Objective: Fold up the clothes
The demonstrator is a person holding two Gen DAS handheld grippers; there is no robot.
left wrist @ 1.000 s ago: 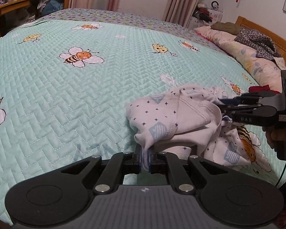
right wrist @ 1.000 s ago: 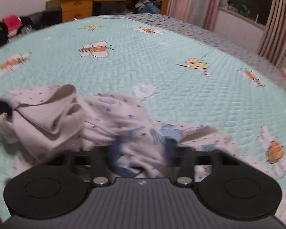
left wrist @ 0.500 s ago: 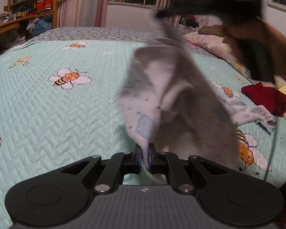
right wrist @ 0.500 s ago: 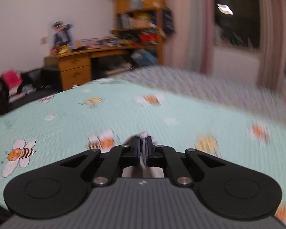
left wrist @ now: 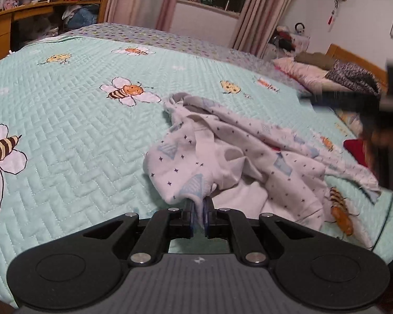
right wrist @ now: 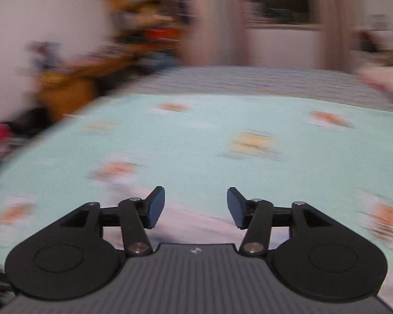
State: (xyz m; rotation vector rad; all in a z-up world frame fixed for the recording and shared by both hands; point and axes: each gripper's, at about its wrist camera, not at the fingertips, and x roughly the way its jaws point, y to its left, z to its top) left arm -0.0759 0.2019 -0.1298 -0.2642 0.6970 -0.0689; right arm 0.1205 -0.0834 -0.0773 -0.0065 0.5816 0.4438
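Observation:
A pale garment [left wrist: 235, 162] with small dark stars and blue patches lies crumpled on the mint bee-print quilt [left wrist: 73, 136]. My left gripper [left wrist: 198, 213] is shut on a fold of its near edge. In the right wrist view, which is badly blurred, my right gripper [right wrist: 195, 206] has its jaws opening with nothing between them; pale cloth [right wrist: 196, 225] lies below the pads. From the left wrist view the right gripper [left wrist: 327, 99] is a dark smear above the garment's far right side.
A red cloth [left wrist: 356, 149] lies at the right edge of the bed. Pillows and a dark patterned garment [left wrist: 351, 76] sit by the wooden headboard. A wooden desk and shelves [left wrist: 13, 21] stand beyond the bed's left side, curtains behind.
Half a second ago the garment hung lifted between both shut grippers. Now the right gripper has let go and spread its jaws, and the cloth has dropped onto the quilt, still pinched by the left.

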